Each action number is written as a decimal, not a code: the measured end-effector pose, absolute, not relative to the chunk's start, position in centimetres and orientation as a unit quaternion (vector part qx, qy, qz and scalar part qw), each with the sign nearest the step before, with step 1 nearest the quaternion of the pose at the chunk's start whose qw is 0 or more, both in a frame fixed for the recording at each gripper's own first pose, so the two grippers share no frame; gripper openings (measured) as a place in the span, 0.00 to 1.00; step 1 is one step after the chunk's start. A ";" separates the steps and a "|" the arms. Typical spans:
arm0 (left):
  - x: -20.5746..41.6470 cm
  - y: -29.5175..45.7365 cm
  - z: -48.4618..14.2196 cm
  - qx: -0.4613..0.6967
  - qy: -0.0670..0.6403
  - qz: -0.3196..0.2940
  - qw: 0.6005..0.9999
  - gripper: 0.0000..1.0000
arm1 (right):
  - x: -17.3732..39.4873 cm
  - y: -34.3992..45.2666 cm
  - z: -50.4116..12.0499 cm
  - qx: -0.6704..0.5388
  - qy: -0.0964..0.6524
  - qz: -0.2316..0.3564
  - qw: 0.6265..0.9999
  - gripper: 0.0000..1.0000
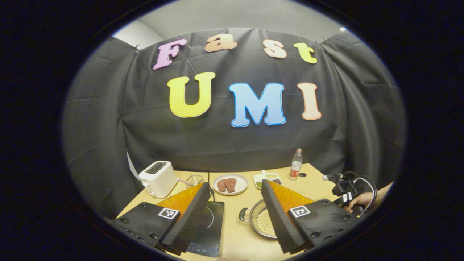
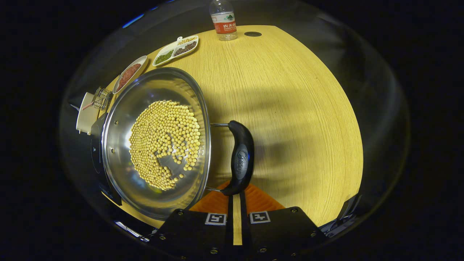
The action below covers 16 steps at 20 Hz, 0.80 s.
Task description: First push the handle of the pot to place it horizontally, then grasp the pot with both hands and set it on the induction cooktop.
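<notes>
- Steel pot point(image 1: 261, 222) sat on the wooden table point(image 1: 235, 239) beside the induction cooktop point(image 1: 210, 226), not yet lifted; our left gripper point(image 1: 237, 221) hovered with fingers spread wide.
- Our right gripper point(image 2: 235, 197), fingers nearly together and gripping nothing, touched the near handle point(image 2: 241, 157), whose long axis ran along the rim.

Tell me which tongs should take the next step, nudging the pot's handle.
Right. In the right gripper view, the right tongs are nearly closed with their tips right at the pot's black handle. The left tongs hang wide open above the table, between cooktop and pot, away from that handle.
</notes>
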State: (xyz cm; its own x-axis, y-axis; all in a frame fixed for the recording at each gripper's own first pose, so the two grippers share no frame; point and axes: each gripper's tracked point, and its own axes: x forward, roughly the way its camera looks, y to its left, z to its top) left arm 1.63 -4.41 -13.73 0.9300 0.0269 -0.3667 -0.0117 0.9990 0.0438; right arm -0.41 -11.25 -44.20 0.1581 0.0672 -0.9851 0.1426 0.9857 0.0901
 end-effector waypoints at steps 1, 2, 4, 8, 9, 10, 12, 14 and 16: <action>1.6 -4.7 -13.9 0.021 0.188 0.012 0.982 0.95 | -0.1 -11.4 -44.3 0.077 0.648 -0.021 0.758 0.10; 1.6 -5.1 -13.9 0.022 0.189 0.014 0.982 0.95 | 0.1 -11.5 -44.4 0.074 0.648 -0.017 0.758 0.10; 1.7 -5.5 -13.8 0.028 0.189 0.019 0.981 0.99 | 0.4 -11.7 -44.5 0.070 0.649 -0.010 0.757 0.10; 1.6 -6.3 -14.5 0.023 0.193 0.027 0.981 0.99 | 0.7 -11.8 -44.5 0.063 0.643 0.007 0.763 0.10; 1.6 -6.2 -14.7 0.022 0.193 0.029 0.980 0.98 | 0.6 -12.1 -44.4 0.057 0.637 0.008 0.769 0.10; 1.7 -6.3 -15.0 0.019 0.193 0.029 0.981 0.97 | 0.6 -12.2 -43.9 0.056 0.627 0.012 0.777 0.10; 2.1 -6.9 -15.6 0.010 0.190 0.019 0.982 0.95 | 0.0 -12.7 -42.8 0.056 0.608 0.010 0.792 0.25; 2.7 -7.4 -16.4 0.005 0.188 -0.001 0.982 0.99 | -1.0 -13.4 -41.5 0.056 0.586 -0.001 0.808 0.59; 3.5 -8.0 -18.1 0.002 0.190 -0.031 0.981 0.92 | -1.9 -14.2 -40.1 0.064 0.548 -0.021 0.834 0.99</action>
State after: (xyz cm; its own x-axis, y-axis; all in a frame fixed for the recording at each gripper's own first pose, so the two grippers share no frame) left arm 3.47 -7.98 -18.10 0.9256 -0.0597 -0.3738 0.0615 0.9981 -0.0070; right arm -1.86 -14.19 -40.09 0.3993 0.0347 -0.9162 0.1055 0.9909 0.0835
